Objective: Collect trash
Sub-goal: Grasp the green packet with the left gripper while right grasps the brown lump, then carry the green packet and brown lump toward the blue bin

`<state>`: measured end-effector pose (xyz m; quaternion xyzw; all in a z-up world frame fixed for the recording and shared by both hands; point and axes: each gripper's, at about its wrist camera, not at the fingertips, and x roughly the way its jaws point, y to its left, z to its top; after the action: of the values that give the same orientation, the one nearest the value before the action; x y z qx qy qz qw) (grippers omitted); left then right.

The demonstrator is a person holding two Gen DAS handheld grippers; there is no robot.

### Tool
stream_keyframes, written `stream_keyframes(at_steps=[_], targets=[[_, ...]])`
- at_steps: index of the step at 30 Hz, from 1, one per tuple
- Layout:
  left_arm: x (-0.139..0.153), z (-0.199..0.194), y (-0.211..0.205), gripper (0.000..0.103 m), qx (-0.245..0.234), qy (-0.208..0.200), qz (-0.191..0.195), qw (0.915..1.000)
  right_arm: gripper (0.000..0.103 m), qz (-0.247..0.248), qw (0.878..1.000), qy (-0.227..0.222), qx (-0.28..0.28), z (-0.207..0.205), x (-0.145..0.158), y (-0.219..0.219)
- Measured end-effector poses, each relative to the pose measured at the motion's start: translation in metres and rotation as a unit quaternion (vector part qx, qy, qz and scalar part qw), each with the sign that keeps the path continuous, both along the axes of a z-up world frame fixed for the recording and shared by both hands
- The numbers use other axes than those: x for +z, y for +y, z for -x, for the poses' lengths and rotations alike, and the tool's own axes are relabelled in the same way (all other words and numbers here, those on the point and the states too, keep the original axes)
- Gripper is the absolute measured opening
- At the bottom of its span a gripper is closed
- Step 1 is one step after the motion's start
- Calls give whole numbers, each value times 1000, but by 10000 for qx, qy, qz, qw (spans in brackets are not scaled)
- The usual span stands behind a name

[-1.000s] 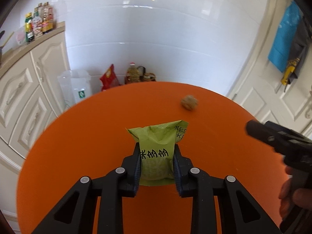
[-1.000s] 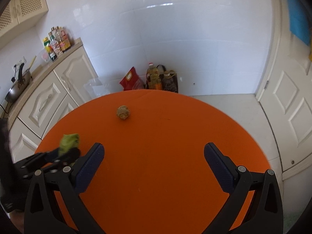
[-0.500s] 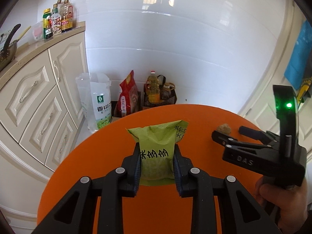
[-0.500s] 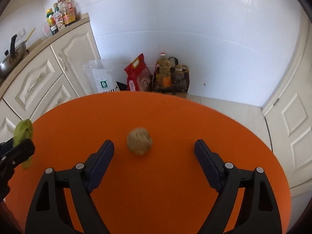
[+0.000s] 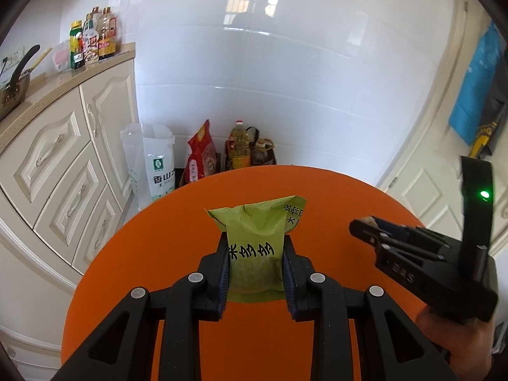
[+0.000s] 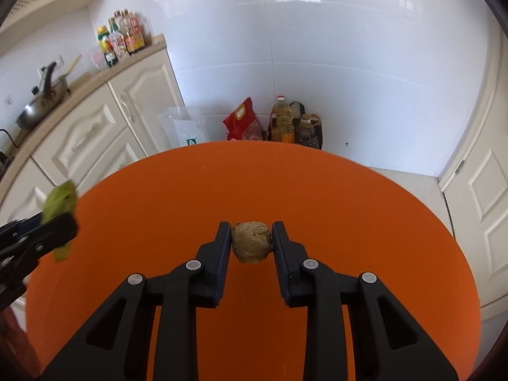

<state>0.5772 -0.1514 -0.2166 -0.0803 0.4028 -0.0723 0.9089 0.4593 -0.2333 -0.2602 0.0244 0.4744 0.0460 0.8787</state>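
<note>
Two grips, one per claw. Left wrist view: left claw (image 5: 255,263) clamps the green packet (image 5: 255,247) upright over the orange table (image 5: 158,254), right claw (image 5: 365,227) off to its right. Right wrist view: right claw (image 6: 251,243) has just been closing, pads now pinch the brown wad (image 6: 252,242) dead centre, at the table surface; next move is likely straight up.
</note>
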Motion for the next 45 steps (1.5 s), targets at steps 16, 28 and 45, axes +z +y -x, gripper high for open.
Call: stream_keyframes(at_steps=[16,28,45], targets=[[62,160,-64,25,-870,-631,-37,9942,26,-486,9941,-710,-664,191,99,-68],[85,240,-142,25,-1915,-966,-13,9767,26,-349,9781,-1252,-1627,311,151,-157],[35,261,-304,25,-4056,-81,-35,9140,26,-289,9276,-902,-3615,432,118,-334]])
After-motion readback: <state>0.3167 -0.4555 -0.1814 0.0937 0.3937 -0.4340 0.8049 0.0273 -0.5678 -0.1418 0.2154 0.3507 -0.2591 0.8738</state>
